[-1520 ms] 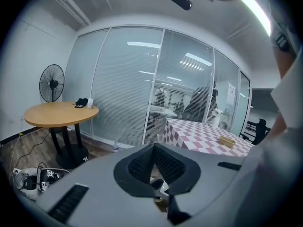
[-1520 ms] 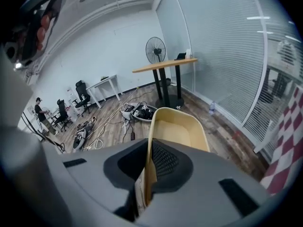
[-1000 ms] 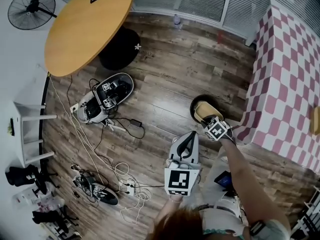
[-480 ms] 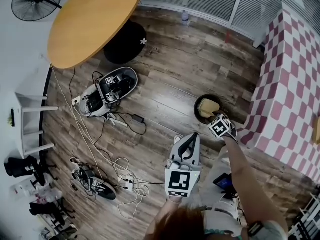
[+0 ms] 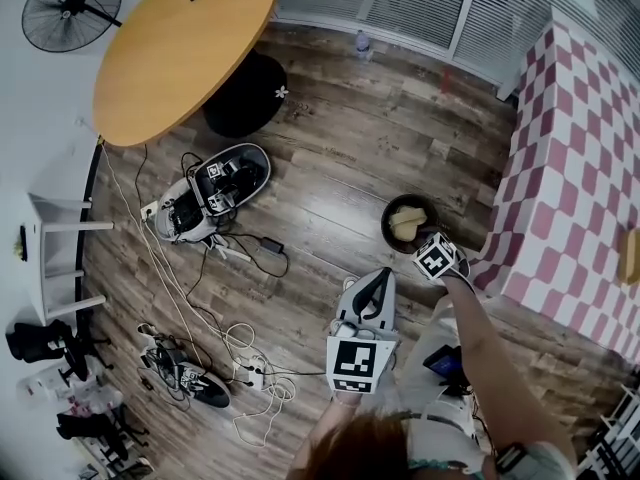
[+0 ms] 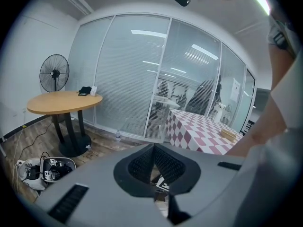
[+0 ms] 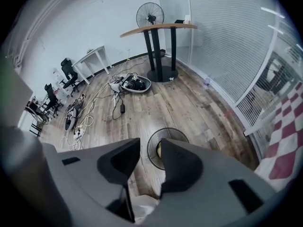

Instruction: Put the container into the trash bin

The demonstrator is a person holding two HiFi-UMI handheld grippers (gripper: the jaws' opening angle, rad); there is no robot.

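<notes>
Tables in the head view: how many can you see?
3: round wooden table top left, checkered table at right, white table at left edge. Others may be hidden.

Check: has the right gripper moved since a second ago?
No. The right gripper still hovers at the trash bin's lower-right rim; jaws closing with nothing between them, container lying in the bin.

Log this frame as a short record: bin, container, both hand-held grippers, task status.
trash bin: dark, round, on the wood floor beside the checkered table
container: tan, lying inside the trash bin
right hand-held gripper: pointing down at the bin, jaws closing, nothing between them
left hand-held gripper: jaws together, empty
task status: container appears binned
</notes>
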